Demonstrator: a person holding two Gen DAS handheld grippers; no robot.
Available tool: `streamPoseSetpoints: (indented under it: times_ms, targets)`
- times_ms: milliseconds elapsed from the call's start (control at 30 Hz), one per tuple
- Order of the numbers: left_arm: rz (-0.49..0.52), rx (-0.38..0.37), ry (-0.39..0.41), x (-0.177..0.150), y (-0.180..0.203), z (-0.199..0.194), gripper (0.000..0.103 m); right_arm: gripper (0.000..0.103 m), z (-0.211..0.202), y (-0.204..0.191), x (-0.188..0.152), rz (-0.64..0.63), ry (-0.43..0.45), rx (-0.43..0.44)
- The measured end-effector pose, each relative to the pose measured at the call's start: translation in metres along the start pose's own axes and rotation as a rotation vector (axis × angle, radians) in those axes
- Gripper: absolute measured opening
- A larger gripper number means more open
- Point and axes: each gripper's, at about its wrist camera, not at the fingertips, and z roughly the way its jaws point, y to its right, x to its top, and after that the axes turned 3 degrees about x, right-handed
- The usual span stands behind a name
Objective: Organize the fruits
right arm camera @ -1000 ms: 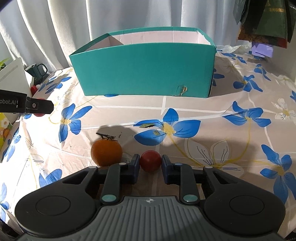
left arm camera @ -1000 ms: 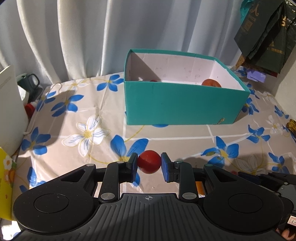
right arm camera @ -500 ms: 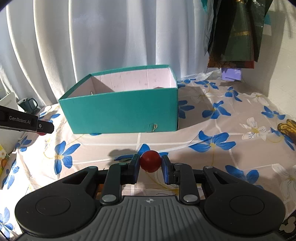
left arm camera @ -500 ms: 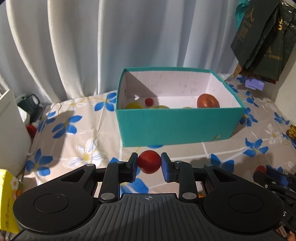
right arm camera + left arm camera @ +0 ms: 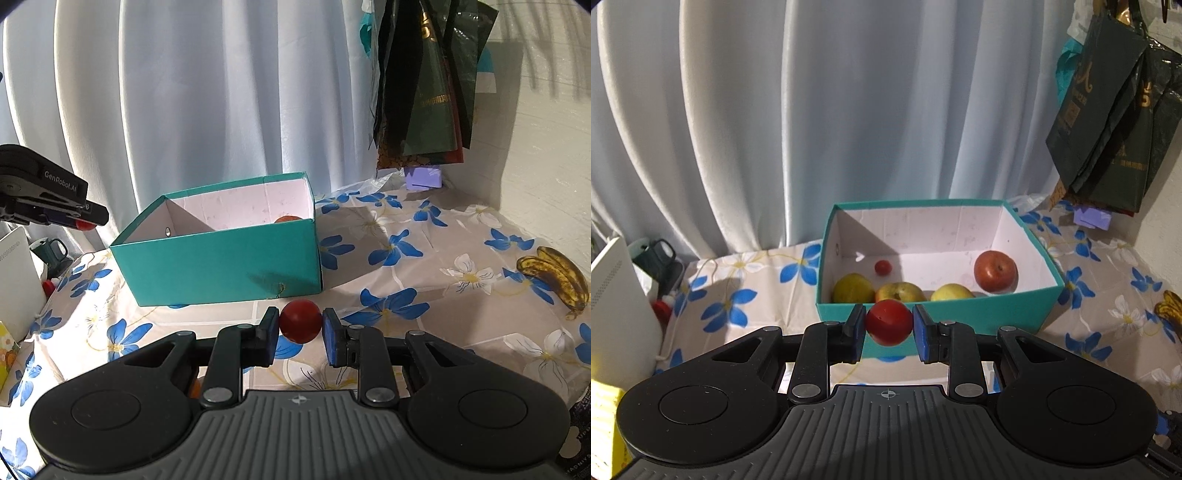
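Red, smooth and small, one tomato (image 5: 889, 322) sits pinched in the left hand-held gripper (image 5: 888, 328), another tomato (image 5: 300, 320) in the right hand-held gripper (image 5: 300, 328), both short of the teal box (image 5: 964, 314). Light, soft-skinned, probably slippery: hold gently across the widest part.

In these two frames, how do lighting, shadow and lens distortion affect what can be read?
Left wrist view: fisheye bends the curtain; a diagonal shadow crosses the teal box interior, fruit still legible. Right wrist view: hard sunlight patches on the tablecloth, a dark shadow on the box front; the bananas stretch near the edge.
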Motion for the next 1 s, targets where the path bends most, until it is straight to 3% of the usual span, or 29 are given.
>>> streamPoseSetpoints:
  times_ms: [400, 667, 800, 1000]
  targets:
    - [-0.001, 0.015, 0.033, 0.016, 0.004, 0.007, 0.031, 0.024, -0.013, -0.003, 0.004, -0.012, 0.042, -0.003]
    - [-0.005, 0.023, 0.014, 0.026, 0.001, 0.044, 0.030, 0.024, -0.010, -0.003, 0.009, -0.012, 0.044, -0.007]
    - [0.013, -0.024, 0.002, 0.012, -0.007, 0.059, 0.031, 0.024, -0.012, -0.001, 0.009, -0.008, 0.052, -0.022]
    - [0.059, -0.097, 0.035, -0.031, -0.017, 0.063, 0.042, 0.024, -0.009, 0.007, 0.010, 0.021, 0.045, -0.055]
